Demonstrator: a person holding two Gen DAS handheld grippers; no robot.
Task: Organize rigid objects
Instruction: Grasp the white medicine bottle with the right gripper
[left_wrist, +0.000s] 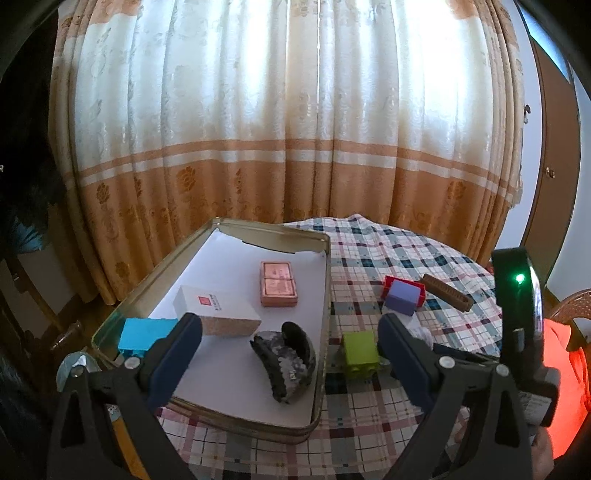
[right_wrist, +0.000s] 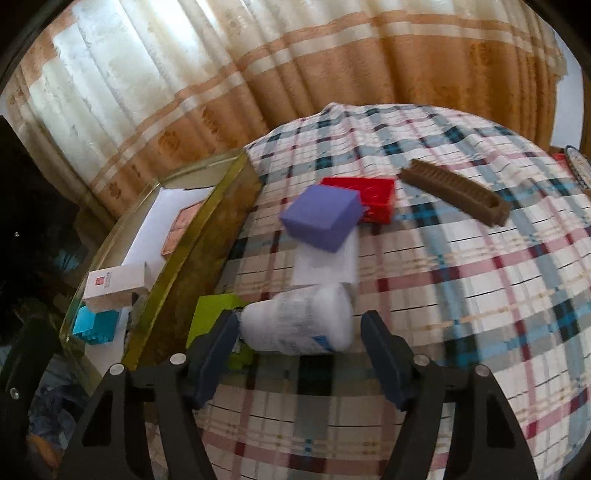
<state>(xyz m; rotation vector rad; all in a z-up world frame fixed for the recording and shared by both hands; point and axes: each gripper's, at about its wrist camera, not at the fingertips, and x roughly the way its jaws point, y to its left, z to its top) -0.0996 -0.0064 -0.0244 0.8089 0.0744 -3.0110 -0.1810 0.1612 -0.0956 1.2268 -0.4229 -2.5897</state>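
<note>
A gold tin tray (left_wrist: 327, 295) lined with white paper holds a pink case (left_wrist: 278, 283), a white box (left_wrist: 218, 310), a blue block (left_wrist: 146, 334) and a dark hair claw (left_wrist: 286, 363). My left gripper (left_wrist: 290, 365) is open above the tray's near end, empty. On the plaid cloth to the right lie a green block (left_wrist: 360, 352), a purple box (right_wrist: 321, 216) leaning on a red box (right_wrist: 373, 197), a brown comb (right_wrist: 456, 197) and a white bottle (right_wrist: 299, 321) on its side. My right gripper (right_wrist: 299, 350) is open around the bottle's near end.
The tray also shows in the right wrist view (right_wrist: 207, 236) at the left. A patterned curtain (left_wrist: 295, 129) hangs behind the table. The table edge drops off at the left of the tray. A wicker chair (left_wrist: 569, 302) stands at the right.
</note>
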